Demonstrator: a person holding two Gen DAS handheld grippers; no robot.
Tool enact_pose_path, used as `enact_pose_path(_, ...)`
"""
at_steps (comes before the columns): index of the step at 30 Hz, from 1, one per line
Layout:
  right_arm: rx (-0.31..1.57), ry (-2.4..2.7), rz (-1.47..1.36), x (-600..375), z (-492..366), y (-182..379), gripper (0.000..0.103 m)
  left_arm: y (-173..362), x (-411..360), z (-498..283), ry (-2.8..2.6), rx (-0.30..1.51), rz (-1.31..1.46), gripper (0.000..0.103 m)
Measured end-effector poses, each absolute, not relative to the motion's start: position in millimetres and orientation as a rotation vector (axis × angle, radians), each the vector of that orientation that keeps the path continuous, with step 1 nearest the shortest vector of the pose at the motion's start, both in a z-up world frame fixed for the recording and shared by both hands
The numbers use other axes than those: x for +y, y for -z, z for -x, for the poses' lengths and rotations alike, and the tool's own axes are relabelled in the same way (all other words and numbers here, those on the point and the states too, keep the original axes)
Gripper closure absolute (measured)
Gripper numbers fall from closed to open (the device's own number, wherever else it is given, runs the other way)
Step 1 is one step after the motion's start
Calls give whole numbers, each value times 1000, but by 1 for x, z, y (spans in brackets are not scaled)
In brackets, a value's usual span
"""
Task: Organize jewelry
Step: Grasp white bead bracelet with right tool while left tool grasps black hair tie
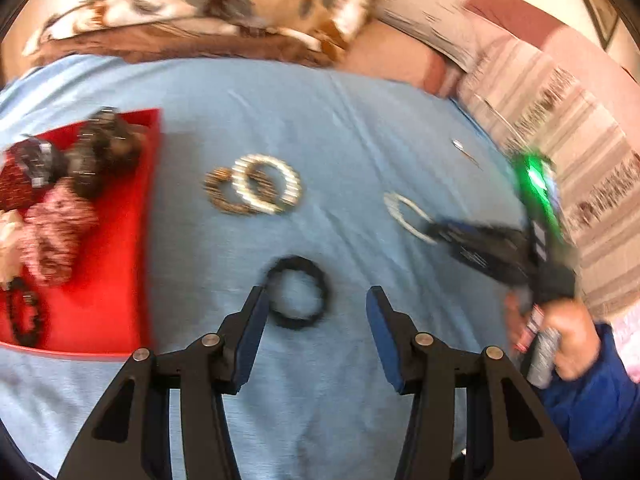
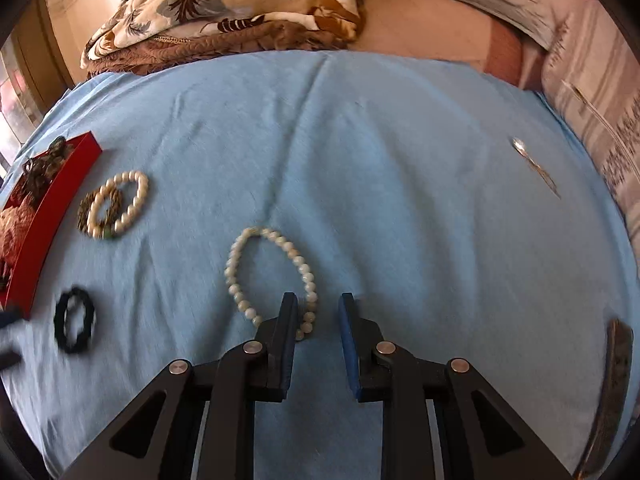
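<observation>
A black bracelet [image 1: 297, 293] lies on the blue cloth just ahead of my open left gripper [image 1: 316, 300], close to its left finger; it also shows in the right wrist view [image 2: 75, 319]. A white pearl bracelet [image 2: 269, 280] lies in front of my right gripper [image 2: 318, 302], whose jaws stand part open with the bracelet's near right side by the left finger. My right gripper also shows in the left wrist view [image 1: 436, 228] at that pearl bracelet [image 1: 406, 212]. A pearl bracelet [image 1: 267, 189] overlaps a brown beaded one [image 1: 224, 196]. A red tray [image 1: 116, 240] at the left holds several pieces.
A floral blanket [image 2: 224, 4] is bunched at the far edge of the blue cloth [image 2: 360, 140]. Striped pillows [image 1: 568, 128] lie at the right. A thin metal piece [image 2: 536, 168] lies on the cloth at far right. A dark curved object [image 2: 612, 384] sits at the right edge.
</observation>
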State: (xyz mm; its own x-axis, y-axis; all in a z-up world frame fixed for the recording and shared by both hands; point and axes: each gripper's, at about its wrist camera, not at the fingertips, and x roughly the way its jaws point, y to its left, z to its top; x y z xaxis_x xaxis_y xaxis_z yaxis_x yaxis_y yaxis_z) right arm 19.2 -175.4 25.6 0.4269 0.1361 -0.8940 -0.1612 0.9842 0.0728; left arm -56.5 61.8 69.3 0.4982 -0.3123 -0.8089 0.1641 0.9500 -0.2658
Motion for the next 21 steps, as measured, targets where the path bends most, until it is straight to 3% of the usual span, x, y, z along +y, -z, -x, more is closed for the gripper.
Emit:
enact_pose_path(4, 1093, -191, 14, -180, -9, -26, 79, -61, 70, 44, 218, 1020, 163, 53)
enact_pose_path(8, 1073, -195, -15, -178, -7, -26, 71, -45, 57, 35, 196, 1042, 86, 53)
enact_pose_path(12, 1050, -196, -10, -171, -13, -24, 71, -26, 46, 26, 214, 1084, 50, 73)
enact_pose_path(19, 1008, -180, -9, -161, -18, -20, 71, -18, 36, 33, 207, 1060, 17, 75)
enact_pose_path(20, 1003, -185, -12, -160, -18, -20, 76, -19, 33, 34, 213, 1059, 12, 75)
enact_pose_path(21, 1001, -201, -25, -160, -17, -21, 88, -20, 29, 35, 218, 1059, 9, 75)
